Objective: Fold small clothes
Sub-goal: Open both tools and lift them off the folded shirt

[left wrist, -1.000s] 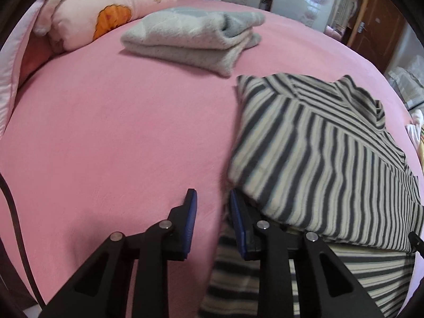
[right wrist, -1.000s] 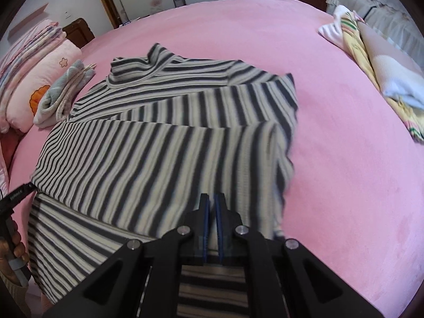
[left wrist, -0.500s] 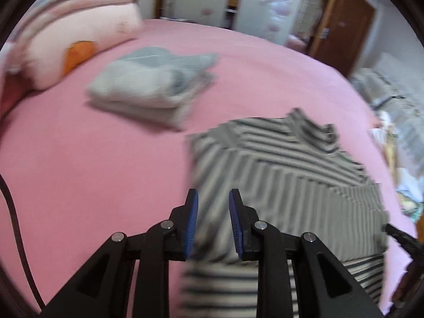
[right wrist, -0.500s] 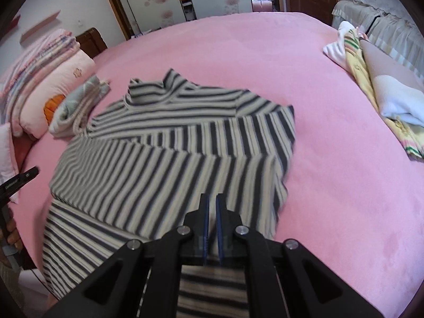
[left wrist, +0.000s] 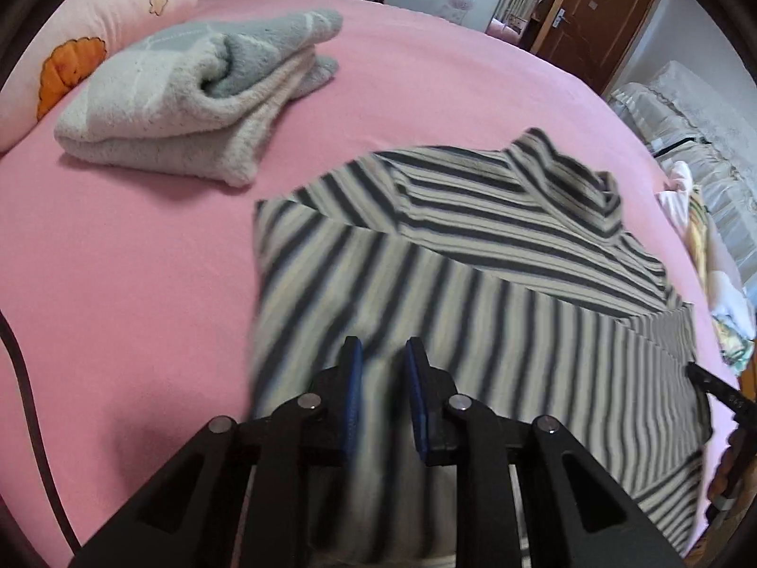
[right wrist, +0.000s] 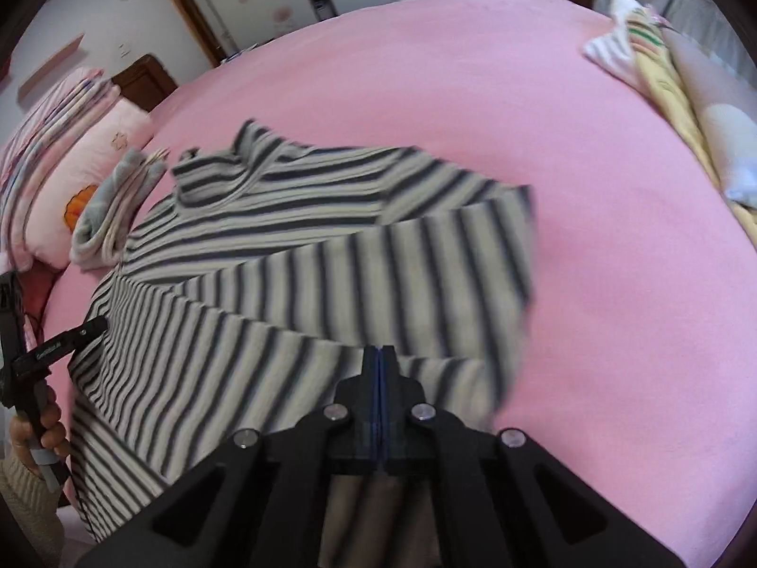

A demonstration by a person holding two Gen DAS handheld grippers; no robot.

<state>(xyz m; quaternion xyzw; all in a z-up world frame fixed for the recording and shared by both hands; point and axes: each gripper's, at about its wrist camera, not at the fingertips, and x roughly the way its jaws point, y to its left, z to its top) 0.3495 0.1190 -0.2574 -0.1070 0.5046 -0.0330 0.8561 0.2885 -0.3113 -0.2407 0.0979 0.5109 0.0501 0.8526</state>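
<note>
A grey-and-cream striped top (left wrist: 473, 284) lies on the pink bed, collar at the far end, sleeves folded across the body. It also shows in the right wrist view (right wrist: 293, 255). My left gripper (left wrist: 382, 369) is open, hovering over the near left part of the top, nothing between its blue pads. My right gripper (right wrist: 380, 369) is shut on the top's near right hem and holds it lifted. The left gripper's side (right wrist: 57, 345) shows at the left in the right wrist view.
A folded grey-and-white fleece garment (left wrist: 189, 94) lies at the far left beside a pink pillow (left wrist: 94, 33). A pile of loose clothes (right wrist: 672, 94) lies at the bed's right side. Bare pink sheet (left wrist: 118, 284) lies to the left of the top.
My left gripper has moved right from the top's left edge to over its body, staying open. My right gripper, still shut on the hem, has lifted and carried it forward.
</note>
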